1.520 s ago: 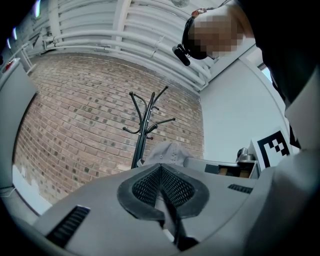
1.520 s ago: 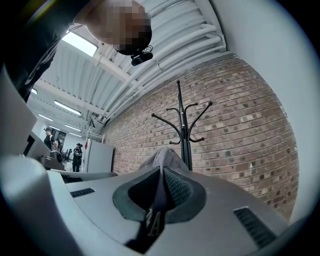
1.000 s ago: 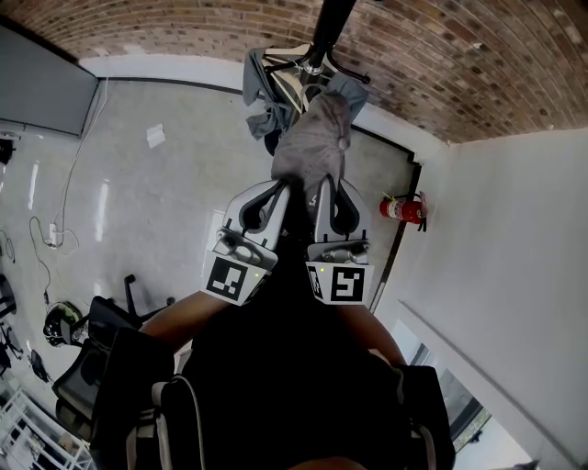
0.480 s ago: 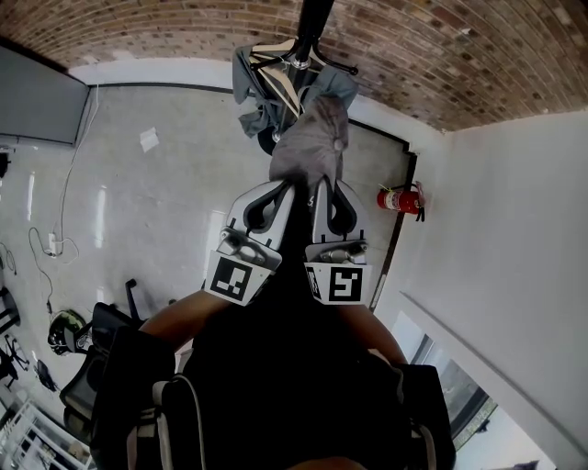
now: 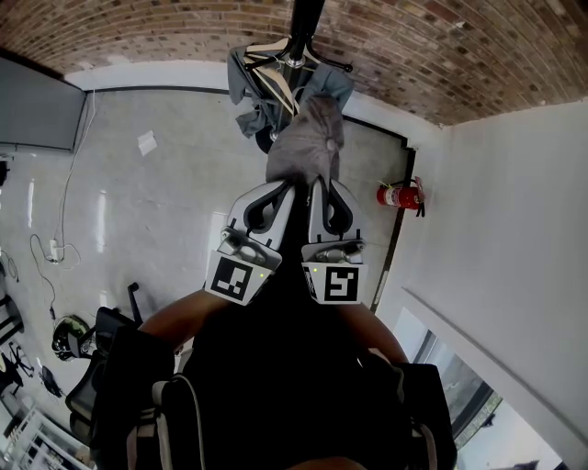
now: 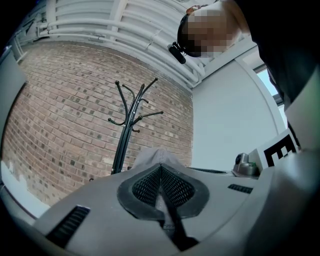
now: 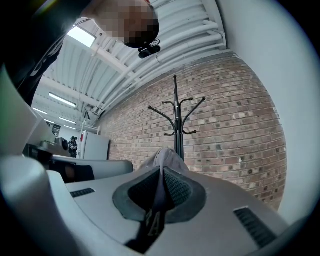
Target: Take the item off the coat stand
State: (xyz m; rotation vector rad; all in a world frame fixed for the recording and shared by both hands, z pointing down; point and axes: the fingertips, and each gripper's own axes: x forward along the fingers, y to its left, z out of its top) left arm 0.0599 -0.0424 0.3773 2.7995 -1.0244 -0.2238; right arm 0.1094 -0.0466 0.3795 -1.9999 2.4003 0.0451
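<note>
The cap [image 5: 308, 138] sits in the left tongs [image 5: 285, 186] and right tongs [image 5: 316, 184], before the coat stand [image 5: 302, 27].

**Left claw** [image 5: 290, 186] and **right claw** [image 5: 313, 184]: pale grey moulded shells, black mesh-textured pads [image 6: 145, 187], each carrying a cube [image 5: 231, 278] with black-and-white square markers and what may be a small green light [image 5: 264, 273]. Person wears a black top [image 5: 285, 376].

The cap [image 5: 308, 138], if a cap it is, is plain mid-grey. The coat stand [image 5: 303, 18] is black, and the garment [image 5: 248, 92] on it is blue-grey. The left gripper [image 5: 290, 186] and right gripper [image 5: 313, 186] are pale grey, with black mesh-patterned pads [image 6: 142, 187] and black-and-white square markers. The brick wall [image 5: 138, 32] is red-brown with pale mortar lines, and the fire extinguisher [image 5: 397, 195] is red.
</note>
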